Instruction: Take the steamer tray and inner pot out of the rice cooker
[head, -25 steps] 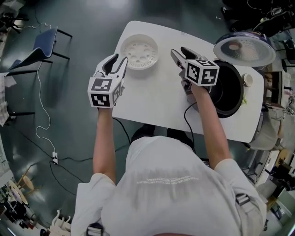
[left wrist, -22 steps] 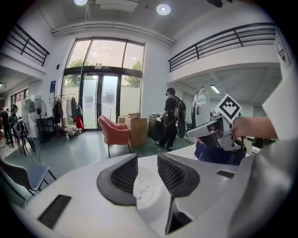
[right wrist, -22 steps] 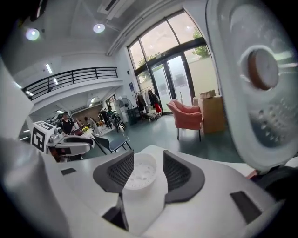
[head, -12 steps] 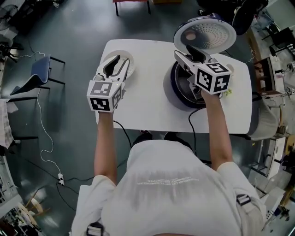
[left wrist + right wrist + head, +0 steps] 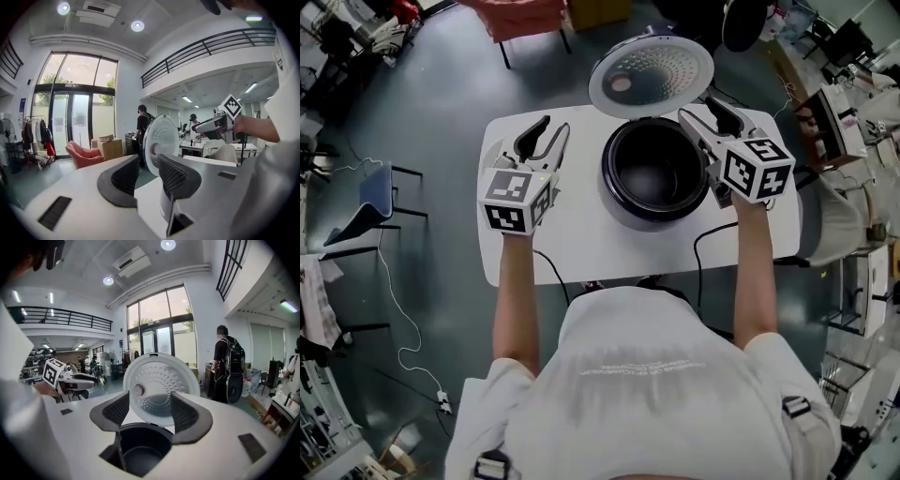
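The dark rice cooker (image 5: 617,208) stands on the white table (image 5: 581,239) with its round lid (image 5: 652,73) raised behind it. The black inner pot (image 5: 652,173) sits inside, and nothing lies in it. My right gripper (image 5: 719,122) hovers over the cooker's right rim; its jaws are opening with nothing between them. In the right gripper view the pot (image 5: 140,453) and lid (image 5: 159,385) show past the right gripper (image 5: 150,413). My left gripper (image 5: 546,141) hangs open and empty over the table's left part; the steamer tray is hidden beneath it. In the left gripper view the left gripper (image 5: 147,176) faces the lid (image 5: 161,145).
A black cable (image 5: 705,246) runs off the table's front edge. A blue chair (image 5: 370,202) stands on the floor at the left, a red armchair (image 5: 520,17) behind the table. Desks and several people fill the room beyond.
The right gripper has gone from the cooker's left rim across to its right side, and its jaws have widened. The left gripper now covers the white steamer tray. Both grippers have risen.
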`<state>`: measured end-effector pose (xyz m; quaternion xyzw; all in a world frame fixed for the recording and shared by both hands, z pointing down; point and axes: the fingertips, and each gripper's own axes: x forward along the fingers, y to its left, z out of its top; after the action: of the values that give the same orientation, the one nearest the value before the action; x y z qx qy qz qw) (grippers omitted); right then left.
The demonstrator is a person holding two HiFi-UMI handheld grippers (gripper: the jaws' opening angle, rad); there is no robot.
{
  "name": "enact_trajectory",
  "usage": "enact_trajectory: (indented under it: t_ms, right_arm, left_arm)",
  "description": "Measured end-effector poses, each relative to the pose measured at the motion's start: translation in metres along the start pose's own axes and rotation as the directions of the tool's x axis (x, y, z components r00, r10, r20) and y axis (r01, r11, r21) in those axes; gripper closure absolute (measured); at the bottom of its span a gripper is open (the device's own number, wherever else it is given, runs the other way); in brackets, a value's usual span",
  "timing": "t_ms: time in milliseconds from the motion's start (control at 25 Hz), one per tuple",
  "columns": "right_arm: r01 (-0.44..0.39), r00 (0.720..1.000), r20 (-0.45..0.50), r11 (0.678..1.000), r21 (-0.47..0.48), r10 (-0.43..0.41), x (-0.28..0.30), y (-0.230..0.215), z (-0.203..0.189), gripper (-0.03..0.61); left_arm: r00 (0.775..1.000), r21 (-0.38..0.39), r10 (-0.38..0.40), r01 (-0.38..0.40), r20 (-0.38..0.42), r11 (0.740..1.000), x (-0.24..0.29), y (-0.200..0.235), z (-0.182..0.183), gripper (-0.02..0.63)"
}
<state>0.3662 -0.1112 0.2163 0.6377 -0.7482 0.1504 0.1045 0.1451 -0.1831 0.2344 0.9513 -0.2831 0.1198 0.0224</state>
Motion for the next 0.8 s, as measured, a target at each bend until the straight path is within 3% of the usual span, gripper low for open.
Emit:
enact_trajectory:
  t_ms: [440,640,800]
  right_arm:
    - [0.147,0.988,0.040,0.989,0.024,-0.148,-0.070,-0.073,0.002,0.288]
    - [0.148,0.989,0.025,0.989,0.029,-0.149,-0.079,-0.086,-0.009,0.288]
    - [0.136,0.991,-0.015,0.989,0.055,-0.135,-0.075,-0.090,-0.027,0.288]
  left_arm:
    - [0.991,0.056,-0.122,0.119,0.051,0.991,0.052,-0.056,0.041,0.469]
    - [0.988,0.069,-0.146,0.142,0.049,0.987,0.068,-0.073,0.046,0.469]
    - [0.989,0.065,-0.148,0.147,0.009,0.987,0.076,-0.081,0.031,0.469]
